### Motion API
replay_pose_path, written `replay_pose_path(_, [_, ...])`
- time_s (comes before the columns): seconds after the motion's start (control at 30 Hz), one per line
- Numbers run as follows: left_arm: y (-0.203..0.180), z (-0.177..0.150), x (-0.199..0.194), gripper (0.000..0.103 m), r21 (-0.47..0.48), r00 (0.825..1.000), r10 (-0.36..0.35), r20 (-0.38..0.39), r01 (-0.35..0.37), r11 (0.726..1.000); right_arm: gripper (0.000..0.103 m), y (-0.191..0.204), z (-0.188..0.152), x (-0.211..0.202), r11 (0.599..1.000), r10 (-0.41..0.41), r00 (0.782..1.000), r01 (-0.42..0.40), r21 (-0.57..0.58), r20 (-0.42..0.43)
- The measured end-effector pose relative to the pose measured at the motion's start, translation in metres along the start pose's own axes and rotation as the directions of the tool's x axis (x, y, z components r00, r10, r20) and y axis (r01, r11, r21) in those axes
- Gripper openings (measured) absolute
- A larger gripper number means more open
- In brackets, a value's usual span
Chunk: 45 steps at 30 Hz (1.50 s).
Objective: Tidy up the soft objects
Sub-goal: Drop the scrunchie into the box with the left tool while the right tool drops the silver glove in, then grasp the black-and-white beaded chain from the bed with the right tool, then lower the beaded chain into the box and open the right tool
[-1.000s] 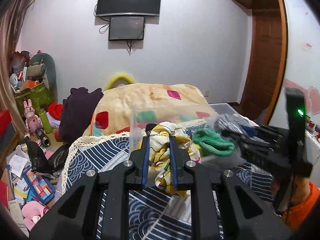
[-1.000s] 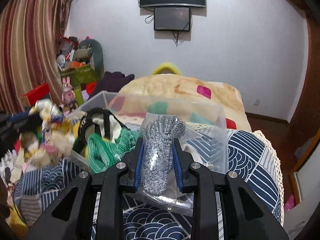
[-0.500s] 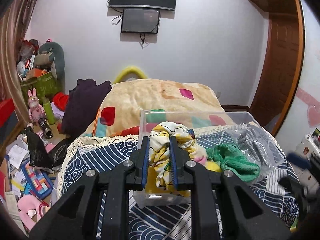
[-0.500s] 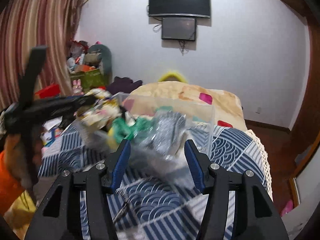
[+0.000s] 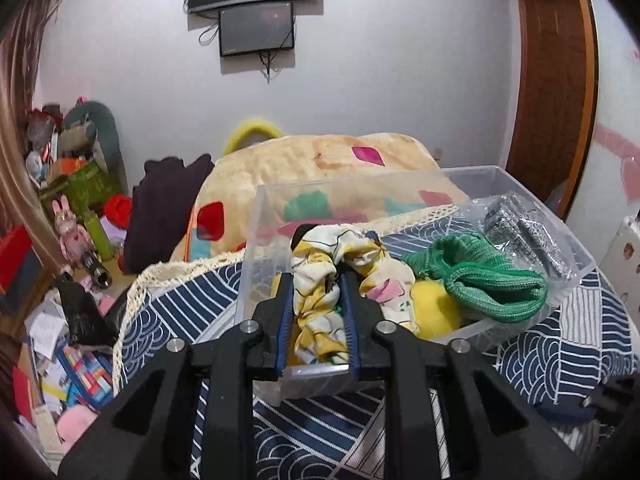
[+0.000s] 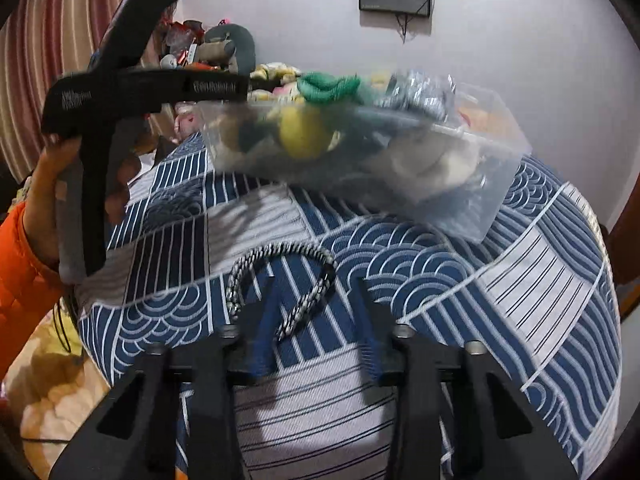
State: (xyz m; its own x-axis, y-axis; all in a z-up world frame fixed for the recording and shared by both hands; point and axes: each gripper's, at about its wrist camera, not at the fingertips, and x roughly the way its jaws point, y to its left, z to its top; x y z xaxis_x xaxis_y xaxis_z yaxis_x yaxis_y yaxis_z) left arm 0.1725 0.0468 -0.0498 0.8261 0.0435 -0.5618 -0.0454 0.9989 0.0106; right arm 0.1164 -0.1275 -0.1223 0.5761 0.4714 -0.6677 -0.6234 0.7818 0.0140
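My left gripper [image 5: 316,280] is shut on a yellow and white patterned cloth [image 5: 320,300], held over the near end of a clear plastic box [image 5: 256,248]. The box holds a green knit item [image 5: 480,276], a yellow soft ball [image 5: 434,312] and a bagged grey speckled item [image 5: 520,232]. My right gripper [image 6: 316,292] is open and empty, low over the blue patterned cover [image 6: 520,300], with a black and white braided cord [image 6: 288,280] lying between its fingers. In the right wrist view the box [image 6: 472,184] is farther ahead, and the left gripper [image 6: 160,88] reaches over it.
The box stands on a round surface with a blue wave-pattern cover [image 5: 180,312]. Behind it lie a tan quilt [image 5: 320,160] and a dark purple garment [image 5: 164,208]. Toys and clutter [image 5: 68,240] fill the floor at the left. A wooden door [image 5: 552,72] is at the right.
My right gripper let go of the bagged grey item, which now lies in the box, then opened and pulled back and down over the cover. My left gripper brought the patterned cloth over the box.
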Motion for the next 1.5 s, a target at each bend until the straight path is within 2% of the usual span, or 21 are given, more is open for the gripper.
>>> replay_pose_path(0.07, [0.006, 0.0, -0.001, 0.031, -0.032, 1.0, -0.021, -0.01, 0.021, 0.999, 0.011, 0.002, -0.002, -0.001, 1.0, -0.013, 1.0, 0.013, -0.009, 0.008])
replay_pose_path(0.17, [0.011, -0.002, -0.006, 0.041, -0.056, 0.999, -0.035, -0.005, 0.035, 0.998, 0.008, 0.003, -0.003, -0.002, 1.0, -0.013, 1.0, 0.013, -0.009, 0.024])
replay_pose_path(0.27, [0.011, -0.006, -0.014, 0.051, -0.045, 0.999, -0.042, 0.01, 0.043, 0.998, 0.007, 0.004, 0.001, -0.006, 0.999, -0.03, 0.998, 0.03, -0.014, 0.048])
replay_pose_path(0.4, [0.01, -0.01, -0.027, 0.058, -0.03, 0.998, -0.054, 0.024, 0.055, 0.998, 0.007, 0.006, 0.012, -0.016, 0.999, -0.044, 0.994, 0.046, -0.017, 0.096])
replay_pose_path(0.47, [0.011, -0.012, -0.034, 0.069, -0.04, 0.998, -0.059, 0.037, 0.061, 0.997, 0.007, 0.005, 0.018, -0.023, 0.999, -0.046, 0.991, 0.048, -0.012, 0.124])
replay_pose_path(0.6, [0.01, -0.015, -0.048, 0.072, -0.039, 0.996, -0.073, 0.056, 0.075, 0.996, 0.007, 0.003, 0.037, -0.036, 0.999, -0.049, 0.98, 0.052, -0.01, 0.19])
replay_pose_path(0.8, [0.008, -0.022, -0.071, 0.083, -0.037, 0.992, -0.067, 0.111, 0.071, 0.997, 0.007, 0.0, 0.071, -0.046, 0.998, -0.064, 0.956, 0.064, 0.01, 0.286])
replay_pose_path(0.87, [0.006, -0.025, -0.079, 0.09, -0.04, 0.989, -0.064, 0.134, 0.07, 0.997, 0.007, -0.002, 0.081, -0.043, 0.998, -0.065, 0.952, 0.063, 0.016, 0.301])
replay_pose_path(1.07, [0.006, -0.03, -0.083, 0.091, -0.044, 0.987, -0.054, 0.152, 0.061, 0.997, 0.007, -0.009, 0.108, -0.026, 0.997, -0.077, 0.951, 0.067, 0.045, 0.3])
replay_pose_path(1.33, [0.012, -0.035, -0.078, 0.091, -0.07, 0.989, -0.047, 0.14, 0.057, 0.996, 0.007, -0.01, 0.111, 0.015, 0.996, -0.091, 0.979, 0.086, 0.038, 0.18])
replay_pose_path(1.4, [0.012, -0.035, -0.079, 0.091, -0.071, 0.989, -0.05, 0.14, 0.061, 0.996, 0.009, -0.008, 0.107, 0.022, 0.994, -0.109, 0.982, 0.106, 0.024, 0.154])
replay_pose_path(1.5, [0.011, -0.034, -0.083, 0.091, -0.072, 0.987, -0.049, 0.154, 0.06, 0.996, 0.023, -0.009, 0.104, 0.02, 0.992, -0.125, 0.98, 0.123, 0.024, 0.155])
